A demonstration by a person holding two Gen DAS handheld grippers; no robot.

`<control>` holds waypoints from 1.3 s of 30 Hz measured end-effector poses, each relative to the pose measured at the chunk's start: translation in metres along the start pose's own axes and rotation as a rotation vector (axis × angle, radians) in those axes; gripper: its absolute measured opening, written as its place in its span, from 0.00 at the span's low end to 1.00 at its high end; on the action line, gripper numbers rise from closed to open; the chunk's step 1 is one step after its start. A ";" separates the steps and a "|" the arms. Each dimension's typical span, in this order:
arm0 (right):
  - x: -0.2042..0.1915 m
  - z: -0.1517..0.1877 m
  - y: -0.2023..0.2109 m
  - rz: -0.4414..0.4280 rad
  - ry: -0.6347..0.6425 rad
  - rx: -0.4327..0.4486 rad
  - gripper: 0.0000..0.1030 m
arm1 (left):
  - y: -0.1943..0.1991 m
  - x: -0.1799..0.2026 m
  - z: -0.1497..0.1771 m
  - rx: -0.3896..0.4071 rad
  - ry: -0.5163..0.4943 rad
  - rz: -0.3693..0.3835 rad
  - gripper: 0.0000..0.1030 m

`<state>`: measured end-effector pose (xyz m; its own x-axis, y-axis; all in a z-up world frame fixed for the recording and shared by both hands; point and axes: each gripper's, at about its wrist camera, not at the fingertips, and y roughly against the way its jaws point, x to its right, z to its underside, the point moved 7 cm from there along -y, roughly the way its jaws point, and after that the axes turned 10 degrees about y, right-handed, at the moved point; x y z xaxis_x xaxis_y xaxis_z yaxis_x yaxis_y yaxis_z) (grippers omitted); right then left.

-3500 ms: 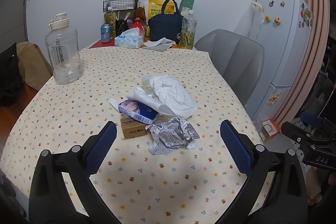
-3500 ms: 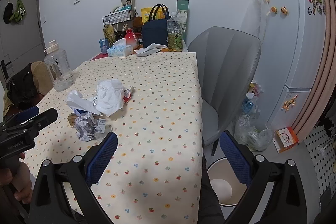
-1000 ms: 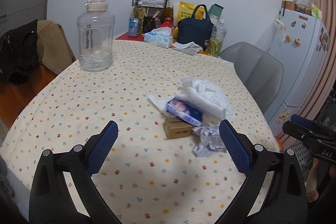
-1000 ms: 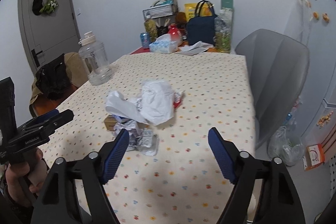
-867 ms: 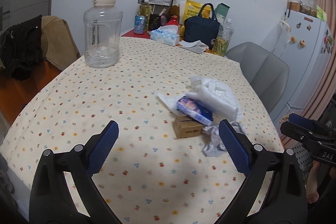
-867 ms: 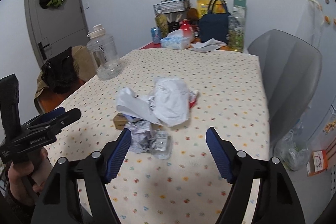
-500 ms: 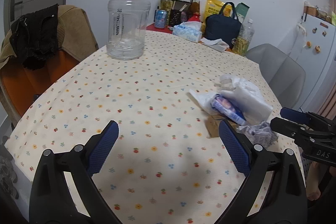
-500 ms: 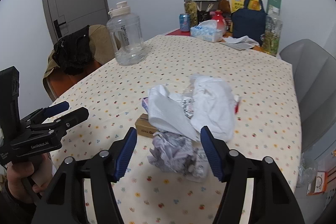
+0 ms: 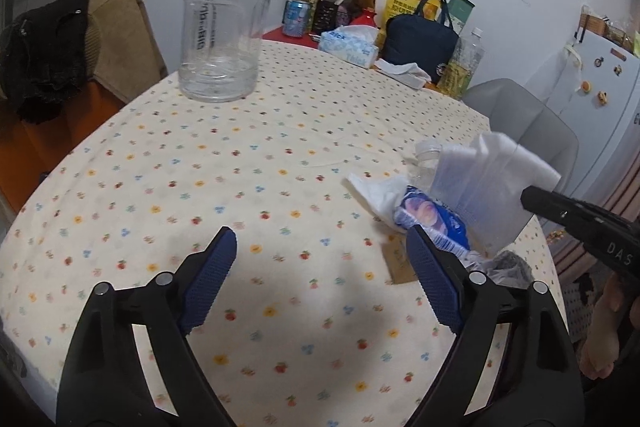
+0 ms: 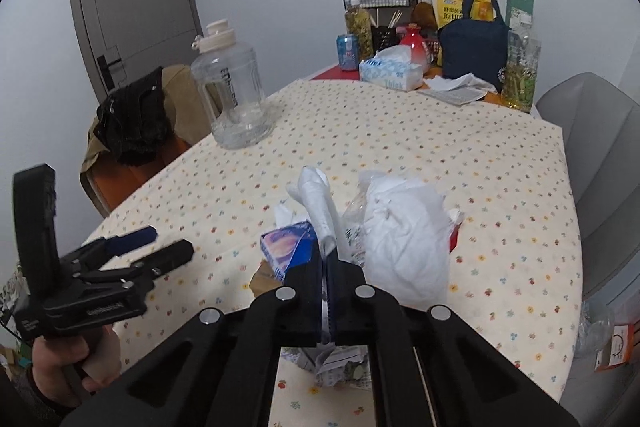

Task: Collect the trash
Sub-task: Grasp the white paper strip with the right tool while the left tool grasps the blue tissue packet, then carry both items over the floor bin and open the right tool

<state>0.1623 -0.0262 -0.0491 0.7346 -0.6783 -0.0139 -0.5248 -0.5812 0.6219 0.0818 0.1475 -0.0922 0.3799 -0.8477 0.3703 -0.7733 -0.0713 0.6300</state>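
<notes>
Pinching a white wrapper [image 10: 316, 203], the right hand-held gripper [image 10: 326, 255] had just closed; left hand-held gripper [image 9: 320, 267] stood wide, narrowing. Next: lift.

- My left gripper [image 9: 320, 261] hangs wide open over the dotted tablecloth [image 9: 240, 167], nothing between its blue pads.
- The trash pile sits just right of it: white plastic bag [image 9: 488, 183], blue wrapper [image 9: 432, 217], small brown box [image 9: 398, 261].
- The right gripper [image 9: 532, 197] reaches the bag's edge.
</notes>
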 end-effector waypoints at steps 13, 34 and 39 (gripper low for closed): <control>0.047 -0.013 0.049 0.050 -0.094 0.121 0.03 | -0.053 0.041 -0.007 -0.118 0.070 0.120 0.75; 0.133 0.046 0.105 0.153 -0.292 0.154 0.03 | -0.051 0.072 -0.031 -0.141 0.144 0.175 0.11; 0.144 0.058 0.118 0.170 -0.319 0.166 0.03 | -0.029 0.095 -0.041 -0.090 0.089 0.184 0.10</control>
<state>0.1811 -0.2188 -0.0231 0.4743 -0.8616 -0.1806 -0.7092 -0.4955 0.5014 0.1613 0.0906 -0.0472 0.2835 -0.7919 0.5408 -0.7869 0.1303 0.6032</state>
